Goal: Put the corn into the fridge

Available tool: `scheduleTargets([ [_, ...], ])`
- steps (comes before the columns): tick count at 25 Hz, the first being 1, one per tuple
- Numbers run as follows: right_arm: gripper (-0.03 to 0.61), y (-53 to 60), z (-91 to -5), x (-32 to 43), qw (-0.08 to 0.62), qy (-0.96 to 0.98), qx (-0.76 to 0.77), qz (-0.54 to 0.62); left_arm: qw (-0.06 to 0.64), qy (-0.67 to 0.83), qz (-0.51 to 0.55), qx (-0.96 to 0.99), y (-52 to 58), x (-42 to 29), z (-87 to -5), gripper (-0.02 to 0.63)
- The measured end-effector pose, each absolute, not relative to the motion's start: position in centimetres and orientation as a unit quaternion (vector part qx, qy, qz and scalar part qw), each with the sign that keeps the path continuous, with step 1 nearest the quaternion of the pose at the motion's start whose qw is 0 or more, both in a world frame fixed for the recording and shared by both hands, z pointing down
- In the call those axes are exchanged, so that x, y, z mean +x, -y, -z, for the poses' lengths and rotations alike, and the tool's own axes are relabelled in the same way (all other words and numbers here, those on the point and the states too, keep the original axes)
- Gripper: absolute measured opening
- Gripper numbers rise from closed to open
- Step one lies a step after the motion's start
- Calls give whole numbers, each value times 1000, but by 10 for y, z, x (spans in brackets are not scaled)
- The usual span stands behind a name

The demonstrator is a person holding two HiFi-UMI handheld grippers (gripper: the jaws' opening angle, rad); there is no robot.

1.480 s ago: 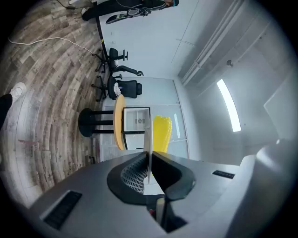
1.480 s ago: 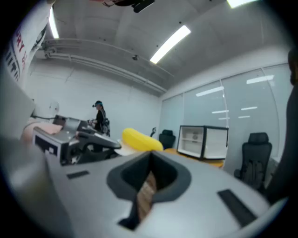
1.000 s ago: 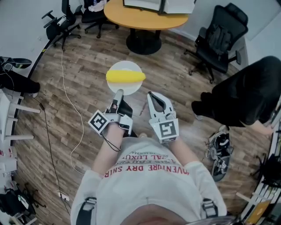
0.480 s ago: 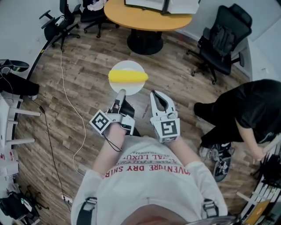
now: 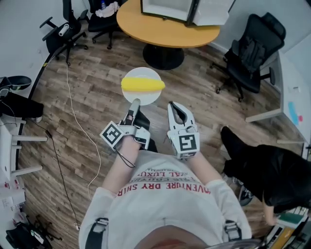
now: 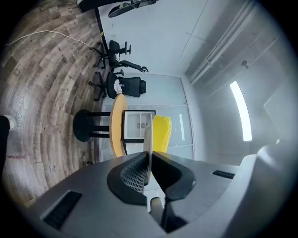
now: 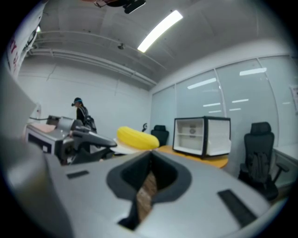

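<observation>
A yellow corn cob (image 5: pixel 142 85) lies on a white plate (image 5: pixel 141 99), carried level above the wood floor. My left gripper (image 5: pixel 133 103) is shut on the plate's near rim; in the left gripper view the thin rim (image 6: pixel 147 139) stands between the pads with the corn (image 6: pixel 161 132) beyond. My right gripper (image 5: pixel 175 106) is beside it on the right, shut and empty. A small white fridge (image 5: pixel 167 8) with its door open stands on the round orange table (image 5: pixel 160 31) ahead. The right gripper view shows the fridge (image 7: pixel 202 135) and the corn (image 7: pixel 136 137).
Black office chairs stand at the right (image 5: pixel 252 48) and at the far left (image 5: pixel 65 29). A white cable (image 5: pixel 73 107) trails over the floor on the left. A person in black (image 5: pixel 272 175) is low at the right. The table's black pedestal (image 5: pixel 163 56) lies straight ahead.
Both grippers and the plate have moved forward toward the table, so the table and fridge look nearer. The person in black has shifted toward the lower right. Both grips are unchanged.
</observation>
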State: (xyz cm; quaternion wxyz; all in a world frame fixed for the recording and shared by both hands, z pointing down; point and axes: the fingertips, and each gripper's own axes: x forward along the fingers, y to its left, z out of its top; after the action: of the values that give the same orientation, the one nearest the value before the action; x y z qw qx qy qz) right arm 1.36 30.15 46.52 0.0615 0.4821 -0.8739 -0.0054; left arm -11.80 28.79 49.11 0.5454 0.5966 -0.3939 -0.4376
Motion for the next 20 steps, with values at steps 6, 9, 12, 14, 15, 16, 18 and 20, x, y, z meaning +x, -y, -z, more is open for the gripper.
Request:
scheduleTargets([
  [6, 29, -217, -449, -21, 65, 859, 508, 1, 558, 376, 422, 607, -198, -152, -477, 46],
  [9, 29, -173, -440, -43, 65, 853, 518, -1, 560, 371, 415, 614, -150, -175, -466, 46],
  [12, 29, -148, -439, -57, 61, 851, 522, -2, 562, 366, 410, 618, -123, -187, -464, 46],
  [14, 29, -135, -440, -61, 58, 848, 527, -3, 564, 364, 403, 623, -108, -190, -466, 46],
  [15, 29, -126, -440, -61, 56, 845, 531, -6, 565, 363, 398, 625, -100, -190, -466, 46],
  [16, 29, -116, -439, -62, 54, 842, 536, -9, 568, 361, 394, 626, -91, -191, -467, 46],
  [18, 29, -99, -440, -63, 54, 838, 542, -16, 573, 360, 389, 625, -76, -191, -467, 46],
  [20, 29, -84, -441, -65, 55, 838, 543, -17, 574, 360, 387, 625, -62, -192, -469, 46],
])
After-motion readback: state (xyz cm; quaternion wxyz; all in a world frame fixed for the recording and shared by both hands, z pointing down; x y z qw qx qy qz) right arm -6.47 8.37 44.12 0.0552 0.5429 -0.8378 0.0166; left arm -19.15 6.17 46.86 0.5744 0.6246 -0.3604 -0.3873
